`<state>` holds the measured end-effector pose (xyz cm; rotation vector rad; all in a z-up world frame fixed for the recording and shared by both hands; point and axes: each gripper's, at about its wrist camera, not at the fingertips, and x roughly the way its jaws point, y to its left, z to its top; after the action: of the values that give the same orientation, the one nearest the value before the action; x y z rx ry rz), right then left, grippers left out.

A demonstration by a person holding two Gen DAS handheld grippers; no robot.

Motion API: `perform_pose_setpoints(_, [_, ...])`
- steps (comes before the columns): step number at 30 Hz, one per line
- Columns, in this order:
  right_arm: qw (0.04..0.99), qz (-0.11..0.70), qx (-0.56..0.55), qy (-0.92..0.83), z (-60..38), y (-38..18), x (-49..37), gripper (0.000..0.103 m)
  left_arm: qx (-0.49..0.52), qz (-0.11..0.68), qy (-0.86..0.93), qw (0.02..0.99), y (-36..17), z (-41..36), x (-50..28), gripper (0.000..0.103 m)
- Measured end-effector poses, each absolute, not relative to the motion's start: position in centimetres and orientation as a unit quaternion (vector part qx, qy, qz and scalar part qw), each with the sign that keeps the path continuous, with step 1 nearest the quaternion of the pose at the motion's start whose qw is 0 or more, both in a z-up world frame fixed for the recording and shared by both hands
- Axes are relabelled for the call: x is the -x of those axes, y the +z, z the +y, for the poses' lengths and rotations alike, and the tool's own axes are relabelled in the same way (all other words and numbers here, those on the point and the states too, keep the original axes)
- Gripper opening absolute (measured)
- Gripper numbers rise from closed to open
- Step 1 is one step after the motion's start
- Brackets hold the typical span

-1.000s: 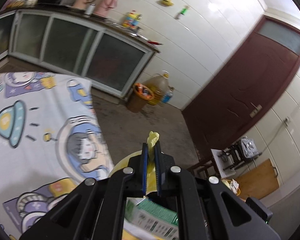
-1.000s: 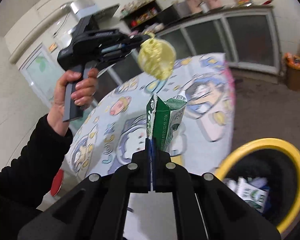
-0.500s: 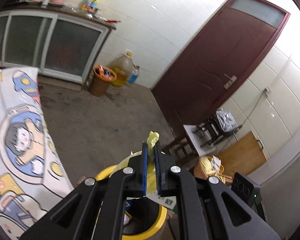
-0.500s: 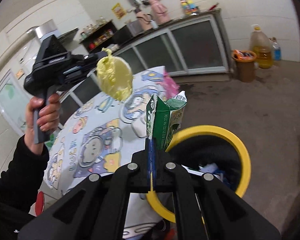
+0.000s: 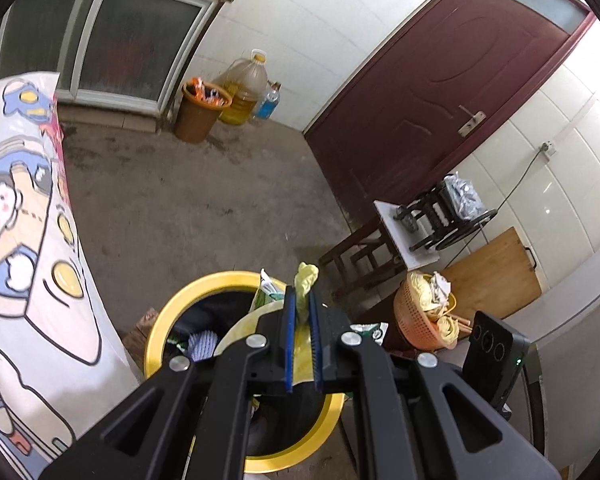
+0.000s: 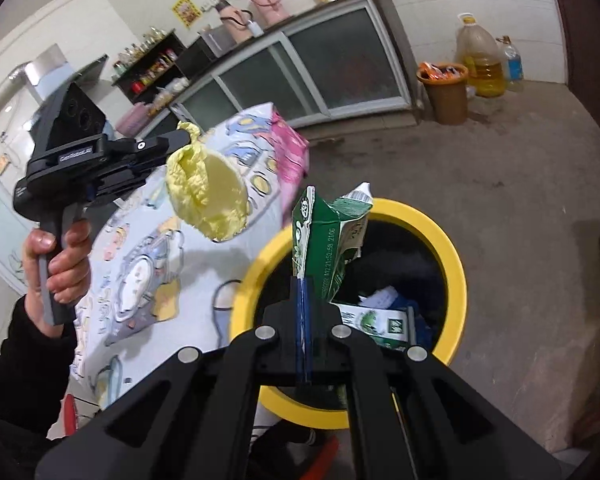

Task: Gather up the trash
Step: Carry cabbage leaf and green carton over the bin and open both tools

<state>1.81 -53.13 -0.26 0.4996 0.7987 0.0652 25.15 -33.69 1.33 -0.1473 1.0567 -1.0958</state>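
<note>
My left gripper (image 5: pixel 301 304) is shut on a crumpled yellow wrapper (image 5: pixel 304 280), which hangs beside the table edge in the right wrist view (image 6: pixel 207 196). My right gripper (image 6: pixel 303 280) is shut on a crushed green carton (image 6: pixel 328 236) and holds it over the yellow-rimmed black trash bin (image 6: pixel 456 272). The bin also shows below the left gripper (image 5: pixel 159 320), with the carton's top (image 5: pixel 267 292) peeking beside the fingers. Another green carton (image 6: pixel 376 324) and papers lie inside the bin.
The table with a cartoon cloth (image 5: pixel 23 248) stands left of the bin. An orange bucket (image 5: pixel 201 110), an oil jug (image 5: pixel 243 88), a dark red door (image 5: pixel 432 92), a stool (image 5: pixel 364 260) and an orange basket (image 5: pixel 424 320) ring the concrete floor.
Both grippers have swung away from the table toward the bin. The carton now hangs over the bin's opening, and the yellow wrapper has come closer to the bin.
</note>
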Motion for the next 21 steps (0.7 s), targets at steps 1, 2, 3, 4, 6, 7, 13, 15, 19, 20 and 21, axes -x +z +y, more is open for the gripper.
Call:
perform_pose_setpoints(1, [0.889, 0.388, -0.242, 0.031, -53.1, -0.6, -1.9, 0.002, 0.065, 0.482, -0.494, 0.720, 0.8, -33.7, -25.2, 0.006])
perform_pose_setpoints(2, [0.887, 0.393, -0.242, 0.029, -53.0, -1.1, -2.0, 0.002, 0.064, 0.487, -0.493, 0.718, 0.1, -33.8, -25.2, 0.006])
perform_pose_setpoints(3, [0.886, 0.396, -0.240, 0.026, -52.8, -1.3, -2.2, 0.002, 0.063, 0.490, -0.492, 0.717, -0.1, -33.9, -25.3, 0.006])
perform_pose_setpoints(4, [0.885, 0.399, -0.237, 0.024, -52.7, -1.6, -2.5, 0.002, 0.062, 0.494, -0.491, 0.715, -0.7, -34.0, -25.3, 0.006])
perform_pose_setpoints(6, [0.883, 0.404, -0.237, 0.023, -52.5, -2.1, -2.8, 0.002, 0.060, 0.499, -0.489, 0.713, -1.5, -34.2, -25.2, 0.006])
perform_pose_setpoints(7, [0.883, 0.405, -0.237, 0.022, -52.3, -2.1, -2.8, 0.002, 0.059, 0.501, -0.489, 0.712, -1.8, -34.3, -25.2, 0.006])
perform_pose_setpoints(13, [0.877, 0.420, -0.232, 0.016, -51.8, -3.3, -3.3, 0.002, 0.048, 0.507, -0.483, 0.712, -3.2, -35.0, -24.9, 0.006])
perform_pose_setpoints(15, [0.877, 0.421, -0.231, 0.015, -51.9, -3.5, -3.4, 0.002, 0.045, 0.509, -0.482, 0.712, -3.5, -35.1, -24.8, 0.006])
perform_pose_setpoints(19, [0.873, 0.431, -0.228, 0.006, -51.9, -4.0, -3.7, 0.002, 0.040, 0.514, -0.480, 0.710, -4.1, -35.4, -24.6, 0.006])
perform_pose_setpoints(20, [0.873, 0.431, -0.229, 0.005, -51.9, -4.0, -3.8, 0.002, 0.036, 0.513, -0.479, 0.712, -4.2, -35.6, -24.5, 0.006])
perform_pose_setpoints(21, [0.874, 0.431, -0.226, 0.001, -51.8, -4.0, -3.8, 0.002, 0.029, 0.511, -0.478, 0.714, -4.3, -35.7, -24.3, 0.006])
